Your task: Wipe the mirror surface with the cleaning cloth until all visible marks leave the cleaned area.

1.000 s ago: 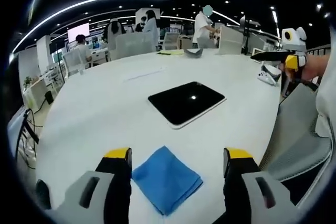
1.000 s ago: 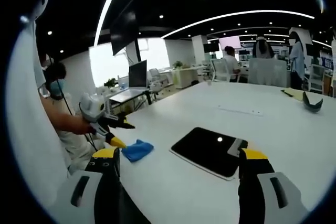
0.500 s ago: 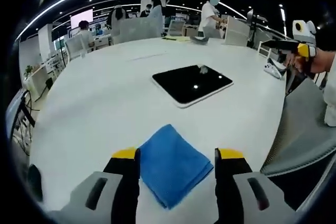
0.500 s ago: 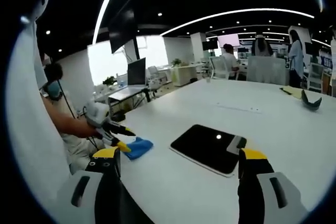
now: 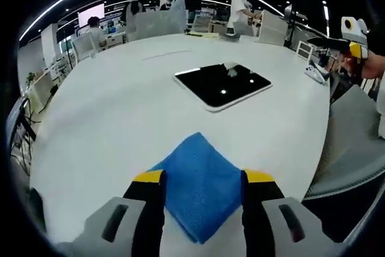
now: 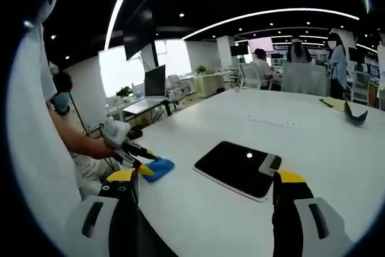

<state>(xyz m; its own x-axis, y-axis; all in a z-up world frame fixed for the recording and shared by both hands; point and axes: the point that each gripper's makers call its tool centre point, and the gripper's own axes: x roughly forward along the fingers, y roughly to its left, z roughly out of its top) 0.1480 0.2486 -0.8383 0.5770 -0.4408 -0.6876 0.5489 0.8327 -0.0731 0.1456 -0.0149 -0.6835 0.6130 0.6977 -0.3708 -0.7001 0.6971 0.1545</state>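
- Jaws on the left gripper (image 5: 203, 179) are spread wide and sit low over the desk (image 5: 108, 118), one yellow tip on each side of the blue cleaning cloth (image 5: 201, 188). Can't tell if the tips actually touch the fabric.
- Same thing from the right gripper view: the left gripper (image 6: 143, 167) comes in from the left with its yellow tip right at the edge of the cleaning cloth (image 6: 157, 168), a person's bare forearm (image 6: 78, 144) behind it.
- Right gripper (image 6: 204, 188) has its jaws wide apart too, nothing between them, hanging above the near edge of the desk (image 6: 337, 142).
- In the left gripper view the right gripper (image 5: 350, 34) shows far off at the right edge, out past the desk rim; can't make out its jaws from there.
- Cloth lies flat near the desk's front edge, folded into a rough square with one corner pointing toward the mirror (image 5: 222, 84).
- Mirror (image 6: 236, 168) is a dark rounded rectangle with a pale rim, flat on the desk, well apart from the cloth, reflecting a ceiling light as a bright dot.
- Grey mesh chair (image 5: 352, 148) sits just beside the desk on the right.
- Further back: people (image 5: 240, 13) standing and sitting around other desks.
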